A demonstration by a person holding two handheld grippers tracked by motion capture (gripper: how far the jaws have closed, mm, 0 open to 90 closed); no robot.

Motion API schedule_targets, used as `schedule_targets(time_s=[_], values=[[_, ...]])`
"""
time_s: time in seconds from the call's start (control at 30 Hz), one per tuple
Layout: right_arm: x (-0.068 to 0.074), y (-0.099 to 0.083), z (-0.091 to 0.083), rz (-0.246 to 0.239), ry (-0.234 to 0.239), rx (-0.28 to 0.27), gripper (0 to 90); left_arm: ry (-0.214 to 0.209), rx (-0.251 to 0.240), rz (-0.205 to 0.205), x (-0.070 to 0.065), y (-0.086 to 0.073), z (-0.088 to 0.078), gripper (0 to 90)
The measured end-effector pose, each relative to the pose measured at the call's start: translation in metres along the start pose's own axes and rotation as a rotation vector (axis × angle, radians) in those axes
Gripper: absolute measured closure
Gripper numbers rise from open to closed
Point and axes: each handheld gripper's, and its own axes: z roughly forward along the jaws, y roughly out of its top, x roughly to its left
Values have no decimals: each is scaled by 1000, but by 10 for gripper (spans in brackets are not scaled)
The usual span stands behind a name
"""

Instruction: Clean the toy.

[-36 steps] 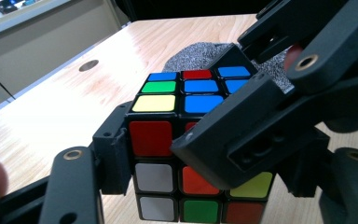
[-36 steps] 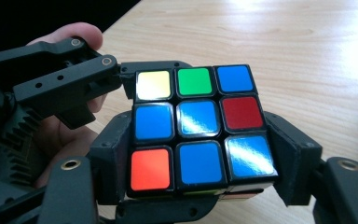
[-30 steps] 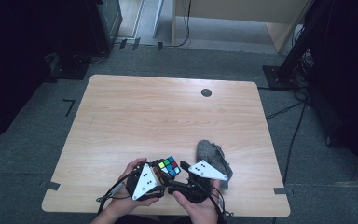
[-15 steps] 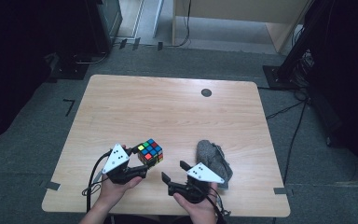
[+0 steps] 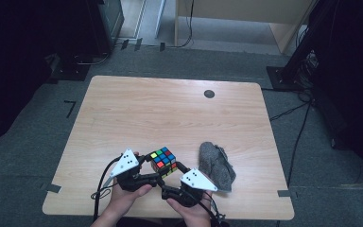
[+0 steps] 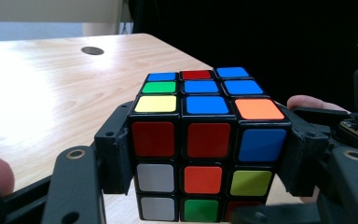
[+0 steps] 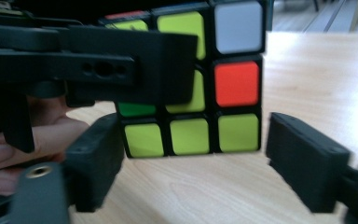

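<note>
Cube (image 5: 164, 161) with coloured stickers sits pinched in the left gripper (image 5: 157, 163), lifted above the tabletop's near edge. Right gripper (image 7: 193, 154) has its jaws spread around the cube's bottom layer, one not touching; grey cloth (image 5: 216, 166) lies just beside.

Light wooden bench (image 5: 170, 113), a small dark round disc (image 5: 209, 93) near its far right edge, crumpled grey cloth (image 5: 216, 166) near the front right, tape marks (image 5: 53, 187) on the grey carpet (image 5: 307, 156), cables (image 5: 290, 111) trailing beside.
</note>
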Motion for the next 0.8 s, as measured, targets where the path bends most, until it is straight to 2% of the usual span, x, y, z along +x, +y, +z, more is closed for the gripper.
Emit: schedule_targets(time_s=[0.1,0.13,0.2,0.33,0.4,0.47,0.5,0.57,0.63,0.7,0.73,0.8], values=[[3,0,-3,-44,-23,-27,292,-24,1,-11,-2,0,1,337],[3,0,-4,-51,-16,-34,334,-34,2,-17,-1,0,1,337],[6,-1,-6,-77,-29,-47,339,-57,-2,-20,1,0,0,337],[8,1,-7,-96,-28,-45,343,-82,0,-23,4,2,-1,328],[6,2,-8,-95,-17,-32,344,-87,-16,-23,6,4,-4,313],[3,3,-9,-90,2,-22,345,-80,-21,-4,8,6,-6,298],[1,3,-9,-92,7,-12,346,-81,-41,1,9,7,-9,283],[-5,4,-10,-82,-15,26,346,-86,-91,-2,13,10,-16,276],[-15,2,-11,-47,-25,55,346,-84,-118,3,17,12,-22,264],[-23,2,-12,-34,-41,69,347,-78,-132,25,21,12,-26,256],[-27,3,-13,-26,-45,72,347,-54,-119,66,23,11,-27,250],[-33,6,-17,-9,-48,73,347,-27,-81,123,25,7,-25,242]])
